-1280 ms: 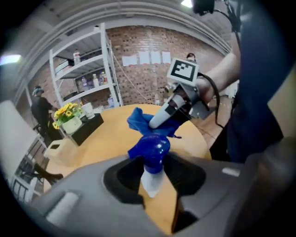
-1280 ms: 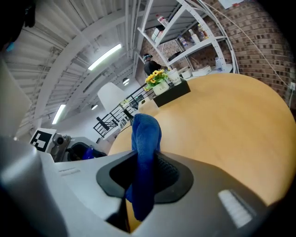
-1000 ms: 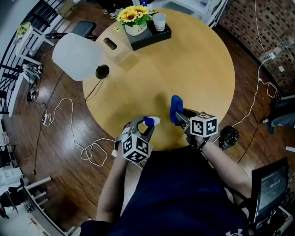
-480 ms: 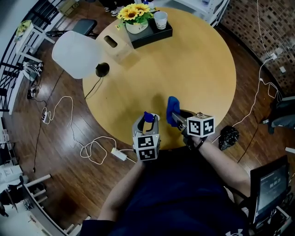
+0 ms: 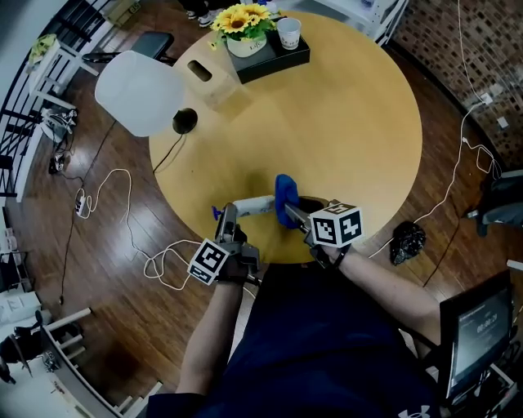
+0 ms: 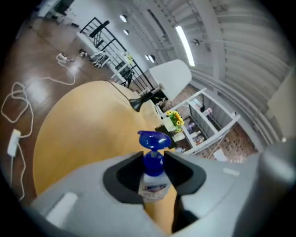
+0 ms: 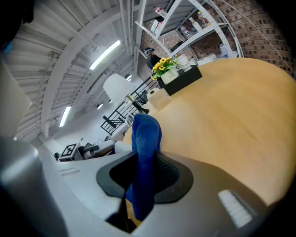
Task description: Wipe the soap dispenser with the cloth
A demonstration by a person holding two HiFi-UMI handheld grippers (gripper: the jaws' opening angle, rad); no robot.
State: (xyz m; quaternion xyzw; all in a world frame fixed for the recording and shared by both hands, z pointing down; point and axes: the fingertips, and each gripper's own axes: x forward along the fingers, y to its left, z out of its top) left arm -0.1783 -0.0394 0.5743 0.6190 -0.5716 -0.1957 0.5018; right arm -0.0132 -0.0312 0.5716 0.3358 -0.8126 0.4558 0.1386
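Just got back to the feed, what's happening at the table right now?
A person is working with two handheld grippers at the round table's near edge. The left gripper has just closed its jaws on the soap dispenser, which is tipped sideways with its pump to the left. The right gripper is shut on the blue cloth, right at the dispenser's bottom end. Whether they touch is unclear.

The head camera is looking steeply down from above the person onto the round desk [image 5: 359, 122], taking in the left gripper [image 5: 228, 219] and right gripper [image 5: 290, 214] at its near edge. Each gripper camera is riding close behind its own jaws, looking low across the desk; all three views are sharing the sunflowers [image 5: 239, 18] at the far side.
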